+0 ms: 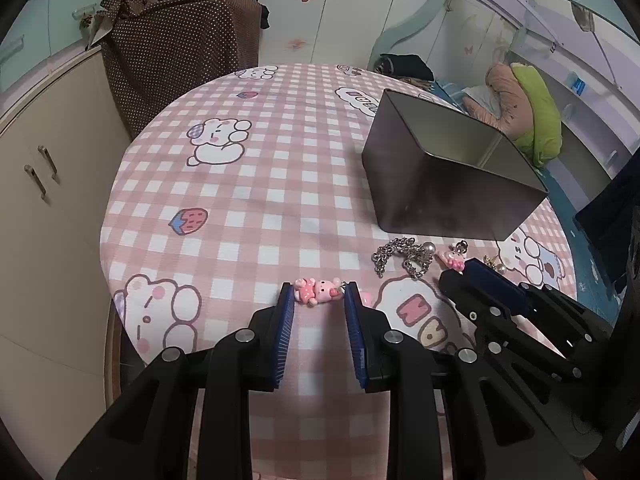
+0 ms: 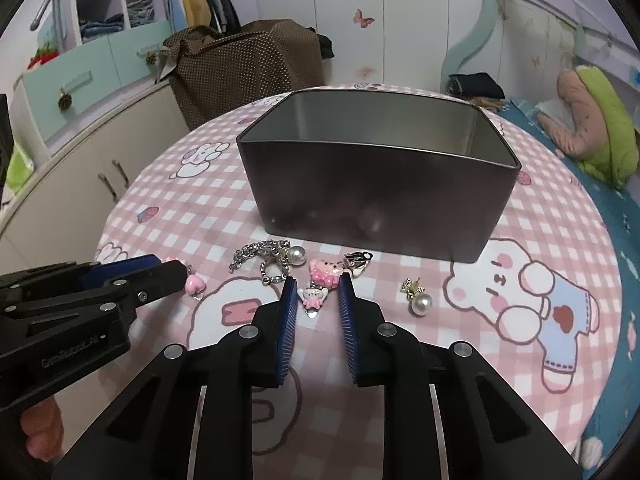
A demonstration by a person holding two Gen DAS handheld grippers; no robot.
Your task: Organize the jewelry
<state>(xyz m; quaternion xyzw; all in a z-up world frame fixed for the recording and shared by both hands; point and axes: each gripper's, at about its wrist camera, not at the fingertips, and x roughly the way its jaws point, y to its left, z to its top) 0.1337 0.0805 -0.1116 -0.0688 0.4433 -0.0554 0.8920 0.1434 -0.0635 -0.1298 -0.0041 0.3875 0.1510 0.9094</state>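
Note:
A dark metal tin [image 2: 372, 196] stands open on the pink checked tablecloth; it also shows in the left wrist view [image 1: 444, 168]. My left gripper [image 1: 319, 294] is open with a pink bear charm [image 1: 318, 291] lying between its fingertips. My right gripper [image 2: 318, 290] is open around a small white-and-pink charm [image 2: 314, 297]. In front of the tin lie a silver chain [image 2: 264, 258], a pearl [image 2: 297, 255], a pink cat charm [image 2: 326, 271], a black-and-white charm [image 2: 357, 261], a pearl earring with a gold bow [image 2: 418, 298] and a pink heart charm [image 2: 195, 283].
The round table [image 1: 224, 184] drops off at its left and near edges. A brown dotted bag [image 1: 180, 48] stands behind it, beside a cream cabinet [image 1: 44, 208]. A bed with a green and pink pillow [image 2: 592, 132] lies to the right.

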